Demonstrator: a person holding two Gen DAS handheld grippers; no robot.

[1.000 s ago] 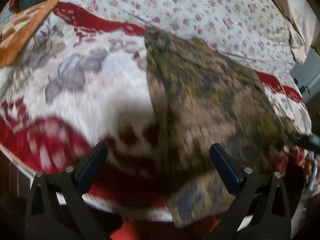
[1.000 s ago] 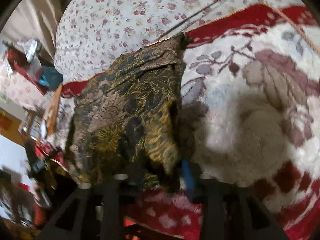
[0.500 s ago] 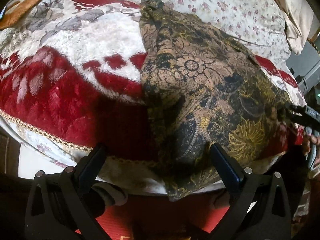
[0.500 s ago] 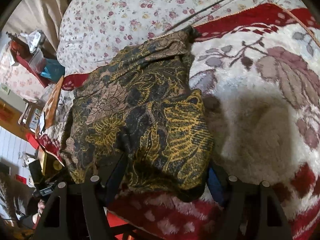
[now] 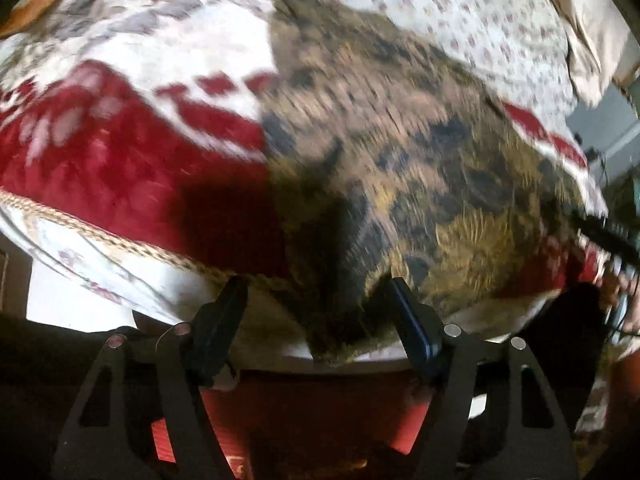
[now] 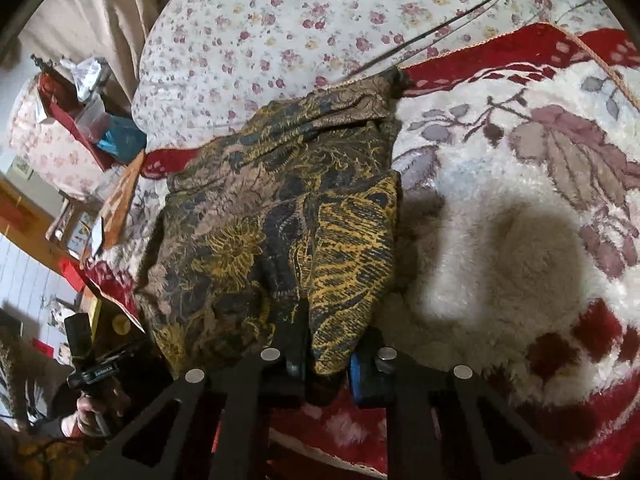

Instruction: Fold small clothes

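Right gripper [image 6: 326, 364] low at the blanket [image 6: 500, 248] edge, jaws clamped on the garment [image 6: 280, 220] corner. Left gripper [image 5: 316, 312] parted wide, garment hem between its fingers, unpinched. Garment dark, gold-patterned, rumpled, spreading ahead.

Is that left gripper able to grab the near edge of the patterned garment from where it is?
Probably yes. The left gripper is open, and the batik garment's near hem hangs over the bed edge right between its fingers, nothing blocking. The right gripper already pinches the other corner.
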